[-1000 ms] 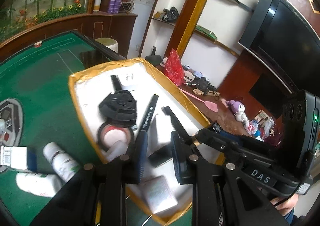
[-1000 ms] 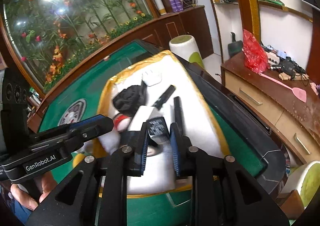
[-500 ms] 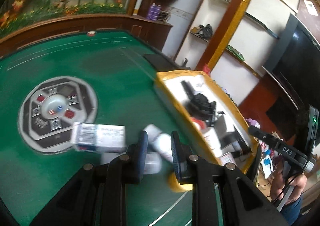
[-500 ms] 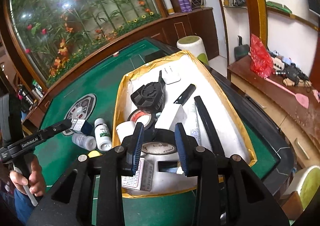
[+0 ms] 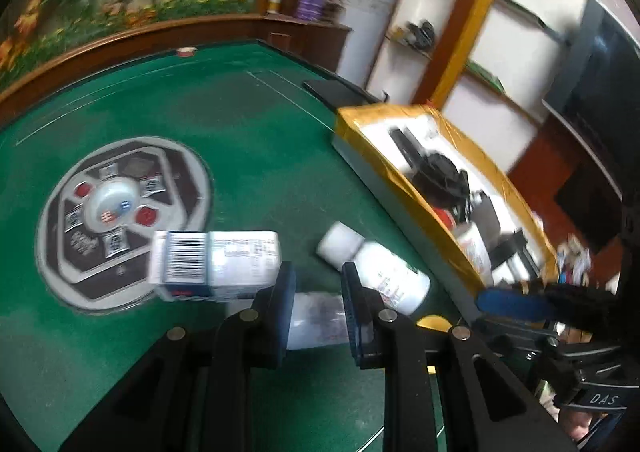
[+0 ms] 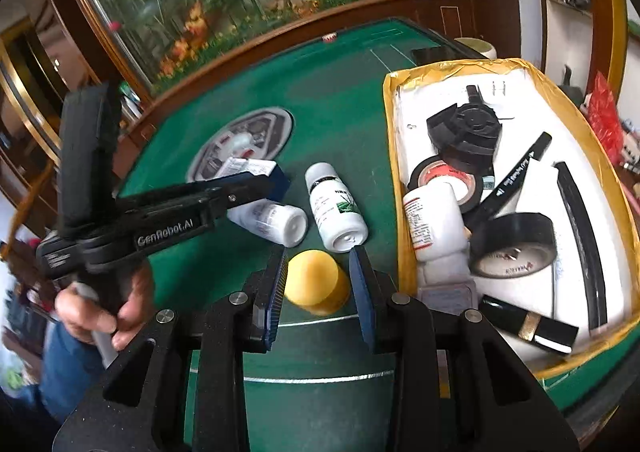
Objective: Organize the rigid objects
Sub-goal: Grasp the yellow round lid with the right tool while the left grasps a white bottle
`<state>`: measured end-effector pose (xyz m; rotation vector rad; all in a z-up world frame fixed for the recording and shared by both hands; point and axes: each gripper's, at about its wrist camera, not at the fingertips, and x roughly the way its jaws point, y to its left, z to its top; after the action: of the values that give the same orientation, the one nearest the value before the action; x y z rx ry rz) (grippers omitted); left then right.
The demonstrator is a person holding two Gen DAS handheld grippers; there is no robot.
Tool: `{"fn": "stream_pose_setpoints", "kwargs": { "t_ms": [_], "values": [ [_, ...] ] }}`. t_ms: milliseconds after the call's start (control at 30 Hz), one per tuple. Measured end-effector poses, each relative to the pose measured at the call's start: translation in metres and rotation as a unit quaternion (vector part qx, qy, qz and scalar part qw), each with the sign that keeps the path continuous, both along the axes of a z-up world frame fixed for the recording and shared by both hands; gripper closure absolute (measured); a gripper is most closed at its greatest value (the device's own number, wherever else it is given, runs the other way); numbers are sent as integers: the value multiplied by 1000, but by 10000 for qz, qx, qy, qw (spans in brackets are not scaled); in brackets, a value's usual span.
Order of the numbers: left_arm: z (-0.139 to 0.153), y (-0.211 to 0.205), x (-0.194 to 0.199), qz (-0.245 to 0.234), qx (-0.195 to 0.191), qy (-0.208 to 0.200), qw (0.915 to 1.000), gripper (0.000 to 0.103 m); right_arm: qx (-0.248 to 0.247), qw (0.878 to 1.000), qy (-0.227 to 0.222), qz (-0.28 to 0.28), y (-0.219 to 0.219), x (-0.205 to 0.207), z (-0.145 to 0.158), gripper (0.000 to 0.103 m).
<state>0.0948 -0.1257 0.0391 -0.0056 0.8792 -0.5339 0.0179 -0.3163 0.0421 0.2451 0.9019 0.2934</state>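
A gold-rimmed white tray (image 6: 390, 188) (image 5: 396, 172) on the green table holds tape rolls, a black reel, pens and a white bottle. On the felt beside it lie a blue-white box (image 5: 216, 264) (image 6: 256, 170), a small white bottle (image 5: 316, 322) (image 6: 276, 222), a white bottle with a green label (image 6: 336, 208) (image 5: 380, 272) and a yellow cylinder (image 6: 316, 284). My left gripper (image 5: 316, 316) is open with the small white bottle between its fingers. My right gripper (image 6: 318, 288) is open around the yellow cylinder.
A round grey control panel (image 5: 120, 220) (image 6: 240, 148) is set in the table's middle. Wooden cabinets and a flower mural line the far side. The left gripper's body (image 6: 160, 224) and the person's hand cross the left of the right wrist view.
My left gripper swung from above the tray to the bottles on the felt. My right gripper let go of a tape roll in the tray, opened and moved left to the yellow cylinder.
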Motion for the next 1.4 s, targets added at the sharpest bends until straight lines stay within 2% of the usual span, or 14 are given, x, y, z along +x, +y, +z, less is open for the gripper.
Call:
{"fn": "stream_pose_setpoints", "kwargs": {
  "t_ms": [133, 300, 400, 467, 567, 600, 667, 700, 833, 1033, 1133, 1233, 1333, 1400],
  "values": [
    [-11, -15, 0, -216, 419, -140, 9988, 79, 92, 9999, 54, -83, 0, 4, -3, 71],
    [-23, -11, 1, -444, 813, 432, 9948, 78, 128, 9998, 118, -125, -4, 0, -5, 71],
    [-22, 4, -4, -590, 702, 868, 9920, 78, 120, 9999, 101, 6, 5, -4, -4, 71],
    [-23, 21, -9, -637, 422, 1166, 9902, 78, 22, 9999, 98, 84, 10, -9, -4, 71],
    [-25, 46, -20, -680, 218, 1296, 9890, 77, -261, 9995, 2, 183, 18, -13, -4, 68],
    [-25, 52, -24, -688, 197, 1280, 9892, 77, -351, 9992, -14, 210, 21, -13, -5, 64],
    [-25, 60, -33, -782, 203, 1216, 9893, 77, -444, 9988, -67, 215, 25, -11, -6, 47],
    [-24, 61, -40, -866, 256, 1169, 9890, 77, -557, 9981, -118, 216, 28, -11, -6, 46],
    [-20, 67, -55, -1067, 456, 992, 9883, 77, -864, 9956, -157, 325, 39, -5, -9, 46],
    [4, 69, -70, -1344, 296, 568, 9889, 77, -1129, 9928, -108, 382, 50, 0, -24, 46],
    [13, 70, -81, -1482, 389, 291, 9878, 77, -1352, 9898, -191, 402, 55, -3, -26, 63],
    [19, 67, -97, -1773, 448, 51, 9831, 73, -1171, 9920, -165, 432, 52, -6, -22, 64],
    [18, 58, -114, -2071, 787, -210, 9749, 61, -956, 9942, -126, 472, 47, -13, -20, 63],
    [13, 52, -125, -2230, 1088, -355, 9681, 61, -883, 9949, -129, 471, 45, -18, -20, 63]
  ]
}}
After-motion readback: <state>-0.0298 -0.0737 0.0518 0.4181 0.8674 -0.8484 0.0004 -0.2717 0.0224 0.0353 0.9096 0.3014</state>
